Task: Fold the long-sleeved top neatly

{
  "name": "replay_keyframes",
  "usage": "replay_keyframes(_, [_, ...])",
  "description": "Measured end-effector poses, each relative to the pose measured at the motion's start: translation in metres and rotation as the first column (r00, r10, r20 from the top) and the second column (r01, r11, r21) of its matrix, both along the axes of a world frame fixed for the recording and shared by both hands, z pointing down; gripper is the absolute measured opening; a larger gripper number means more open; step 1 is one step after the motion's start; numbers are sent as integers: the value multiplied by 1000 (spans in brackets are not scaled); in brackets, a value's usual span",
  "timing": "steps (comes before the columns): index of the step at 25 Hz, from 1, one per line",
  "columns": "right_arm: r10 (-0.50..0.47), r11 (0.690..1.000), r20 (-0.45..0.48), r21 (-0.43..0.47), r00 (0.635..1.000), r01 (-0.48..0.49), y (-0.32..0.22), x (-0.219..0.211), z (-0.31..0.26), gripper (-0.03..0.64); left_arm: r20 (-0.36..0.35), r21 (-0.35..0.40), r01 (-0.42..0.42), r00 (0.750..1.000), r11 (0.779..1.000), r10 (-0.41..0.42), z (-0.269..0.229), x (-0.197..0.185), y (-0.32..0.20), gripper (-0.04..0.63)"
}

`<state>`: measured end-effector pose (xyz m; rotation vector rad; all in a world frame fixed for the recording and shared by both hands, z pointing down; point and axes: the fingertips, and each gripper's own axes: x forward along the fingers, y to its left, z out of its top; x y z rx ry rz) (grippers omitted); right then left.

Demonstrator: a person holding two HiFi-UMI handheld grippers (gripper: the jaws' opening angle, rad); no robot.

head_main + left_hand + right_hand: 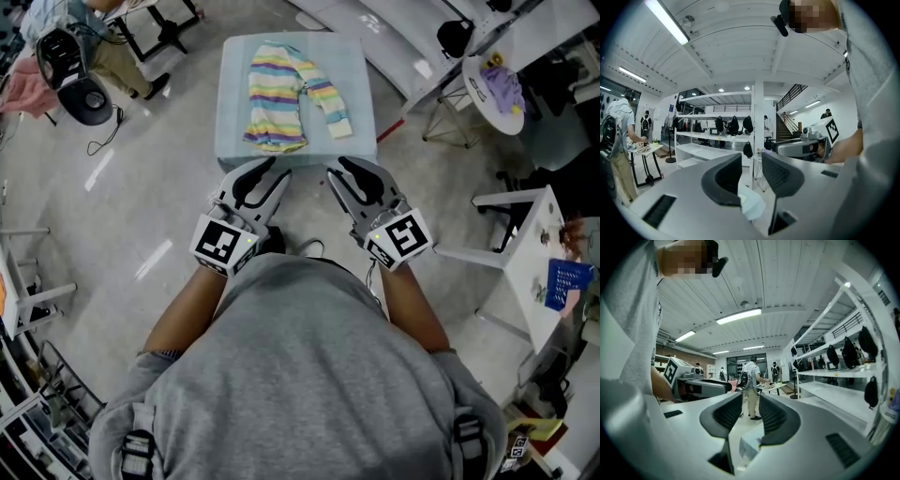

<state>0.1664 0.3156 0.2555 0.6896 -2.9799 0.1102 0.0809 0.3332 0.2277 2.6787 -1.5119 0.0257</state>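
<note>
The folding itself looks not yet begun: this reads as the approach. The left gripper (pixel 274 172) is held level in front of the person, short of the near edge of the table (pixel 232 141), and the left gripper view shows its jaws (pixel 751 160) standing a moderate way apart with only air and the far room between them. The long-sleeved top (pixel 279 94), in pastel stripes, lies flat on the table well ahead of both pairs of jaws, roughly in line with the gap between the two grippers, its body running away from the person and one sleeve angling off to the right. The right gripper (pixel 338 171) hangs beside the left, also short of the table, and the right gripper view shows its jaws (pixel 751 399) parted a little more narrowly, with nothing in them. The next move probably calls for carrying both grippers forward and down onto the cloth, each taking an edge or the spread sleeve, pinching a single layer without dragging the rest. The other sleeve cannot be made out; it may be tucked under the body. Neither gripper view shows the top, only a pale corner of the table low beneath the jaws.
</note>
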Motion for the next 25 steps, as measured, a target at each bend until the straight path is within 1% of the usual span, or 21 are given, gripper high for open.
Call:
replay_keyframes(4, [-1, 1000, -9, -10, 1000, 1, -4, 4, 2, 193, -8, -15, 0, 1000, 1000, 0, 2, 4, -3, 210])
replay_keyframes(7, [-4, 1000, -8, -21, 1000, 4, -7, 8, 3, 237, -12, -18, 5, 1000, 1000, -5, 0, 7, -6, 237])
replay_keyframes(10, [-15, 999, -10, -29, 1000, 15, -11, 8, 4, 262, -10, -25, 12, 1000, 1000, -12, 0, 6, -10, 258])
replay_keyframes(17, [-18, 998, -18, -61, 1000, 17, -33, -4, 11, 273, -14, -49, 42, 999, 998, -43, 5, -12, -37, 261])
replay_keyframes(25, [3, 997, -54, -74, 999, -7, -87, -34, 21, 273, -30, -67, 44, 998, 997, -46, 15, -54, -98, 259])
